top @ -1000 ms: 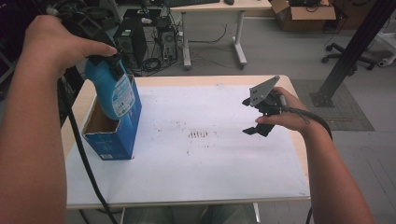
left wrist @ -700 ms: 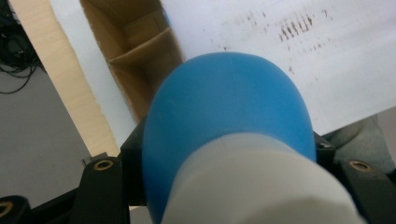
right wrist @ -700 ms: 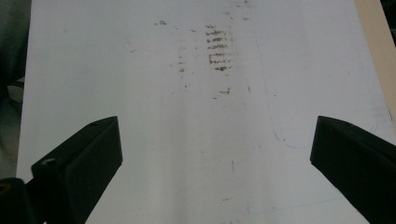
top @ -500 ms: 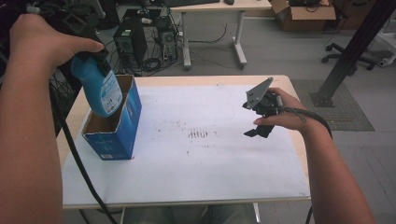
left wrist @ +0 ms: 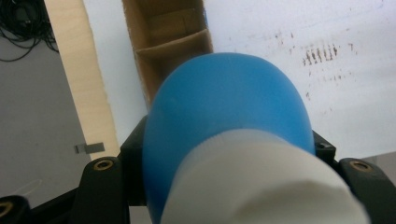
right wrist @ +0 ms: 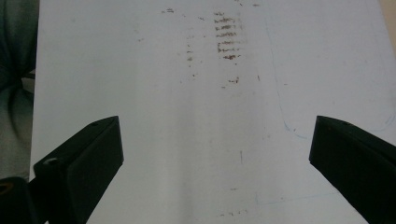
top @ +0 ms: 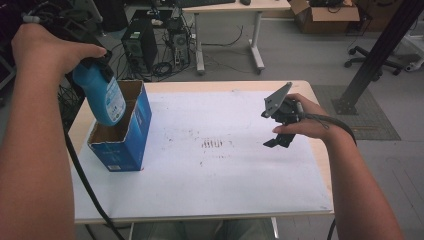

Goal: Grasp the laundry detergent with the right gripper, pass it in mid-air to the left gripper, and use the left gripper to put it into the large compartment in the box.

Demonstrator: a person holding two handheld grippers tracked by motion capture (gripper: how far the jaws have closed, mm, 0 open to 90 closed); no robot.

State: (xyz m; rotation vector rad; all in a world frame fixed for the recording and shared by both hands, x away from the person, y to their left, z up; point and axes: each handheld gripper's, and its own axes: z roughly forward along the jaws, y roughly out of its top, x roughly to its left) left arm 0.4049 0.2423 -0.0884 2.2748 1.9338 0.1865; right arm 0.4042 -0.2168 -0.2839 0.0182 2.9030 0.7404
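Observation:
A blue bottle (top: 102, 95) with a white cap hangs tilted over the open top of a blue cardboard box (top: 125, 140) at the table's left side. My left gripper (top: 92, 65) is shut on the bottle near its cap. In the left gripper view the blue bottle (left wrist: 224, 116) bulges between the black jaws, and the blue cardboard box's (left wrist: 163, 42) brown divided inside lies beyond it. My right gripper (top: 276, 131) hovers over the right part of the white sheet. Its jaws stand wide apart with nothing between them, as the right gripper (right wrist: 215, 154) view shows.
A white sheet (top: 225, 170) with brown smudges (top: 212, 144) covers the wooden table (top: 220, 86). Behind the table stand a computer tower (top: 140, 47) with cables, a desk and a cardboard box (top: 325, 10). A black post (top: 375, 55) rises at the right.
My left gripper has carried the bottle leftward and a little down, closer over the box's opening. The right gripper has stayed where it was.

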